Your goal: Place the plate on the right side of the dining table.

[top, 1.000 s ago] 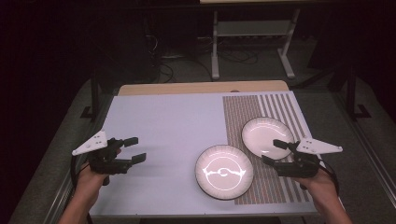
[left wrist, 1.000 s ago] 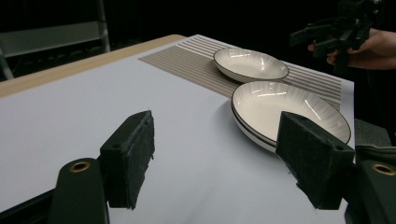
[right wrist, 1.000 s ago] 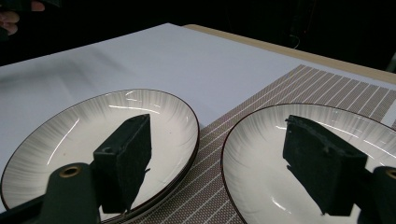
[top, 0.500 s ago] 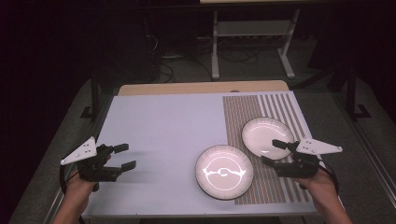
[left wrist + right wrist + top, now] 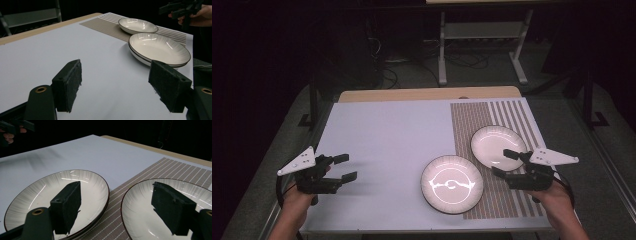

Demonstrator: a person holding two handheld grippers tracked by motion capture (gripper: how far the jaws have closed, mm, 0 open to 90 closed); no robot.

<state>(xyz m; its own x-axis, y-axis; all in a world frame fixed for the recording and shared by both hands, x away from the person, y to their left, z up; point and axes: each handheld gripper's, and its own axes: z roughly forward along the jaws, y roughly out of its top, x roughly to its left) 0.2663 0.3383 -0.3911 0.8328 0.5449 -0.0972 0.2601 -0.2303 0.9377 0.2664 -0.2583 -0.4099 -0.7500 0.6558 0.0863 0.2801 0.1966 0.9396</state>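
Note:
Two white, dark-rimmed plates lie at the right of the white tabletop (image 5: 387, 140). The nearer plate (image 5: 452, 184) (image 5: 160, 47) (image 5: 37, 197) straddles the edge of a striped mat (image 5: 477, 120) and looks stacked on a second plate. The farther plate (image 5: 498, 146) (image 5: 137, 25) (image 5: 140, 202) rests on the mat. My right gripper (image 5: 504, 163) (image 5: 115, 205) hovers open just right of both plates, pointing at the gap between them and holding nothing. My left gripper (image 5: 345, 167) (image 5: 115, 85) is open over the bare near-left tabletop, well apart from the plates.
A wooden strip (image 5: 427, 94) runs along the table's far edge. Beyond it stand a metal rack (image 5: 482, 35) and floor cables (image 5: 387, 60). Dark frame rails flank the table on both sides. Bare white surface stretches between my grippers.
My left gripper has drifted a little to the left, toward the table's near-left corner. The right gripper and both plates have stayed put.

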